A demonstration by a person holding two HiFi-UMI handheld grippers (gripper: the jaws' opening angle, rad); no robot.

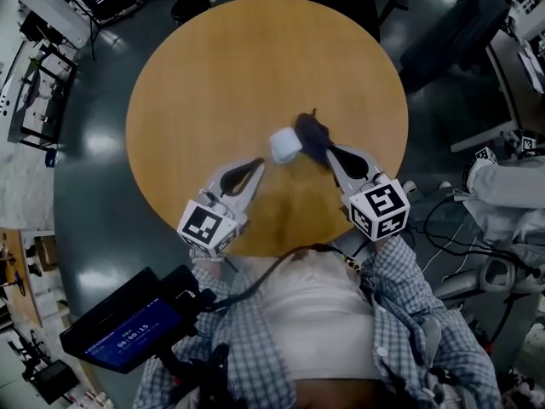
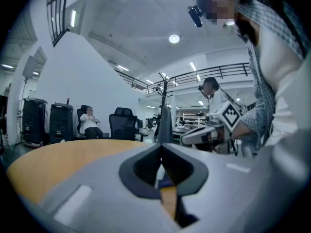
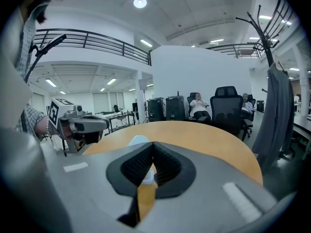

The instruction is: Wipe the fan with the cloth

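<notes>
Two sets of tongs over the round desk (image 1: 255, 58), both with jaws together. The left tongs (image 1: 260, 165) hold nothing, tips near the small white fan (image 1: 284, 146) standing on the desk. The dark cloth (image 1: 313, 136) is bunched against the fan, at the tips of the right tongs (image 1: 330, 154); pinched or not, cannot tell.

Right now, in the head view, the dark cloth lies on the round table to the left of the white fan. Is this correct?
Not quite. The head view shows the dark cloth on the round table to the right of the white fan, not the left.
</notes>
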